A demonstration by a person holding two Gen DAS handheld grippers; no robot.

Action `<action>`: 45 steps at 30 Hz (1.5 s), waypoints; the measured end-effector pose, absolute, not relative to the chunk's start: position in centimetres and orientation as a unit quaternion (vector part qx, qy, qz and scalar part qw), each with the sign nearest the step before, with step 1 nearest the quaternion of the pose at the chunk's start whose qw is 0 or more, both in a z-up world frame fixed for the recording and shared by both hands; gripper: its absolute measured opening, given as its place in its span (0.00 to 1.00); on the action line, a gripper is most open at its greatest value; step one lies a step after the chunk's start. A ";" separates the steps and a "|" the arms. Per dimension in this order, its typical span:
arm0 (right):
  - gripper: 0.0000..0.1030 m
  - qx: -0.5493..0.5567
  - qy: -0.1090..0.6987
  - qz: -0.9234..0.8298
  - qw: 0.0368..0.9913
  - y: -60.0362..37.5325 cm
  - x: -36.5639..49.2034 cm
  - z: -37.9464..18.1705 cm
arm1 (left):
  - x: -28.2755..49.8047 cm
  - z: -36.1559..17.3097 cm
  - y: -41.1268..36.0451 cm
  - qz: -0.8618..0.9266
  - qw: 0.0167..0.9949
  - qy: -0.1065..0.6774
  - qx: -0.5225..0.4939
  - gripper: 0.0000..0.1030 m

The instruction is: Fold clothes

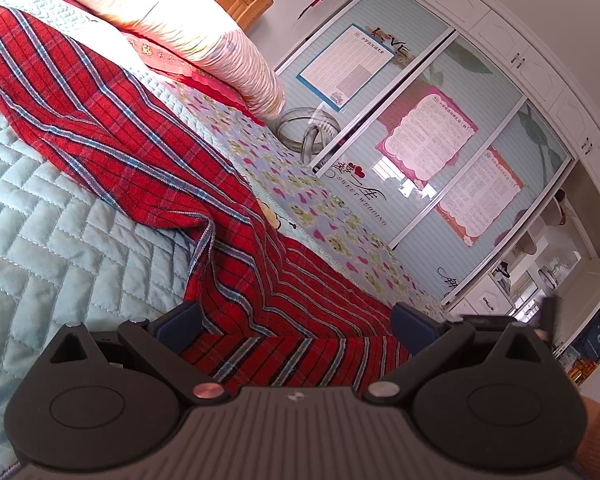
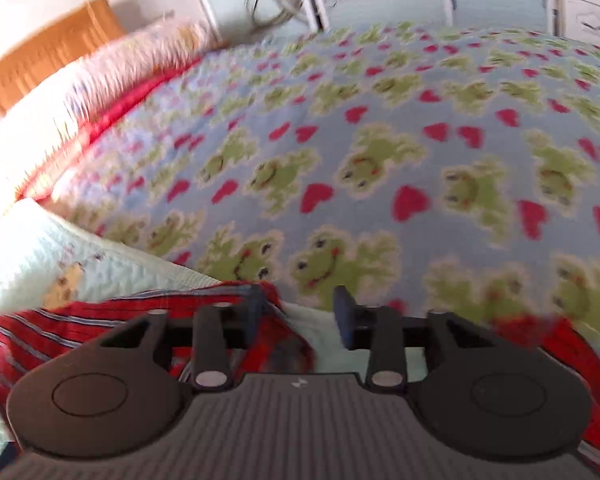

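Clearly the red plaid woven garment with blue and white stripes is soft and limp: it drapes in loose ridges over the pale green quilted bedspread and would sag wherever it is not supported. It looks light and a little coarse, so it should not slip from the pads, but a single-layer pinch at an edge or corner will carry it better than a grab at the bunched middle. The striped hem that runs down the fold near the centre of the left view looks like a fair place to take hold.

In the left view the garment runs from the far side of the bed toward the camera and passes between and beneath the left tongs, whose blue pads stand wide apart with the cloth lying slack in the gap, not gripped. In the right view, which is blurred, a corner of the same cloth lies bunched against the left-hand pad of the right tongs; the pads stand apart with bare bedspread between them, so nothing looks clamped. Beyond lies the blue frog-and-heart patterned blanket, and a white ruffled pillow sits at the head of the bed.
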State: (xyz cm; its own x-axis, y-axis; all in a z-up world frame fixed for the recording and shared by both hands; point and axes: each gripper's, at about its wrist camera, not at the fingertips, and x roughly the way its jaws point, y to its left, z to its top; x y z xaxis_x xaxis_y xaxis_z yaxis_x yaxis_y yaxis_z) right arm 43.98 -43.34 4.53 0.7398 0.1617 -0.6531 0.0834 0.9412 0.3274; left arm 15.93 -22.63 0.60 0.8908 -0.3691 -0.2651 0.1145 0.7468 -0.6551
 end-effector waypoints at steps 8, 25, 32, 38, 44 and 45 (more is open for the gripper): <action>0.41 0.172 0.355 -0.037 0.918 -43.5 30.7 6.4 | 15.9 0.9 -22.8 -0.129 0.916 0.195 -0.325 1.00; 0.03 0.204 0.402 -0.024 0.892 -37.8 30.9 2.2 | 16.0 1.0 -22.7 -0.127 0.917 0.197 -0.324 1.00; 0.00 0.250 0.382 -0.010 0.890 -38.9 26.6 3.7 | 16.1 1.0 -22.6 -0.126 0.917 0.197 -0.323 1.00; 0.01 0.221 0.415 -0.002 0.883 -38.2 25.5 2.2 | 16.2 1.0 -22.7 -0.125 0.918 0.197 -0.322 1.00; 0.34 0.195 0.370 -0.002 0.908 -37.6 25.7 2.3 | 16.3 1.0 -22.7 -0.125 0.917 0.196 -0.324 1.00; 0.37 0.189 0.367 -0.002 0.911 -37.3 25.5 2.6 | 16.3 1.0 -22.6 -0.125 0.917 0.196 -0.324 1.00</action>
